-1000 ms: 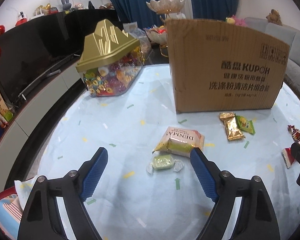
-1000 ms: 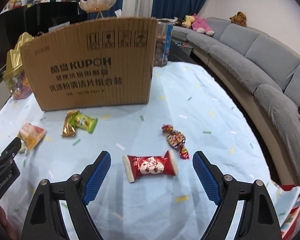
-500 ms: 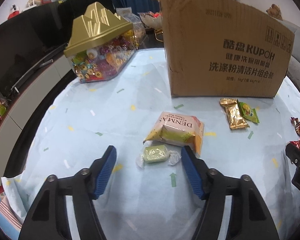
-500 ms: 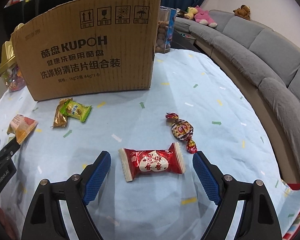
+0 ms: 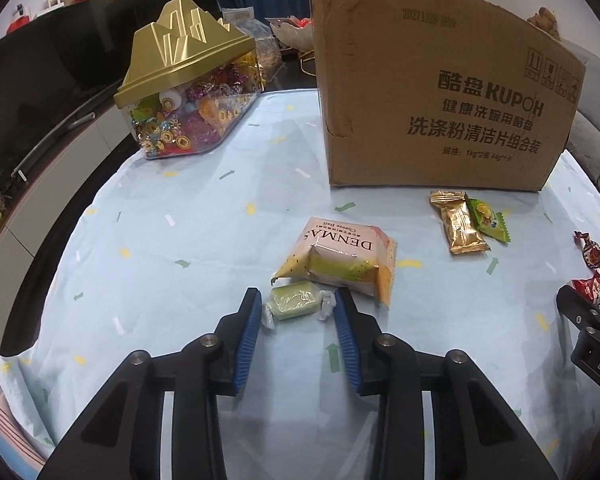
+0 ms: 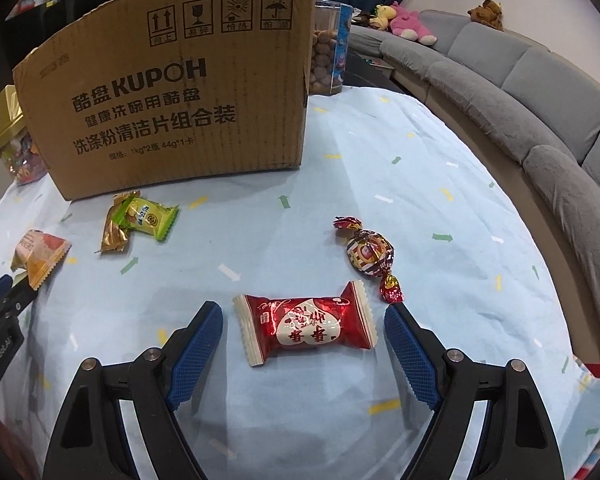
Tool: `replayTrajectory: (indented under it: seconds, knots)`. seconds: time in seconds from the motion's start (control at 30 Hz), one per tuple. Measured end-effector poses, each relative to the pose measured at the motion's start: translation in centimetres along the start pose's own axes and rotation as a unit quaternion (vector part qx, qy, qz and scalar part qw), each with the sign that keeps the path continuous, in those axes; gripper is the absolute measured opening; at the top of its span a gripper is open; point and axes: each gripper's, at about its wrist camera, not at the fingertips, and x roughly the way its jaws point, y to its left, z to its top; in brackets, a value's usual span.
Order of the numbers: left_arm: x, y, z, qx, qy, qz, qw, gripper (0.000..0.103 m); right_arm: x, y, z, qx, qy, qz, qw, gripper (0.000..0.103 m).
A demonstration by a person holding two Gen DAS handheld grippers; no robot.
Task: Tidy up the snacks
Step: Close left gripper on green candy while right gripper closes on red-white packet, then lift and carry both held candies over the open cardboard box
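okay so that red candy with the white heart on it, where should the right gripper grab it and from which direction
Grip the red candy across its puffed middle, coming down from above. It lies flat on the tablecloth, long axis running between the pads, so the right gripper as it stands would only crush the crimped ends. Probably better to turn the wrist a quarter turn and close on the long sides.
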Motion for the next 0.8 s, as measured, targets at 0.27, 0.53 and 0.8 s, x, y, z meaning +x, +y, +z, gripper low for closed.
replayTrajectory:
  seconds: [0.27,0.53,0.8]
  knots:
    - [-0.2,0.0,-0.1,0.003,-0.002,-0.008,1.0,0.03,-0.1,0.2,0.0,-0.003,-0.003,0.019,1.0,0.056]
    - [-0.7,0.0,-0.1,0.004,-0.005,-0.007,1.0,0.03,-0.6,0.3,0.2,-0.004,-0.003,0.027,1.0,0.051]
    - [-1.8,0.1,-0.1,0.007,-0.014,-0.002,0.9999,0.03,-1.9,0.6,0.4,-0.007,-0.016,0.032,0.999,0.051]
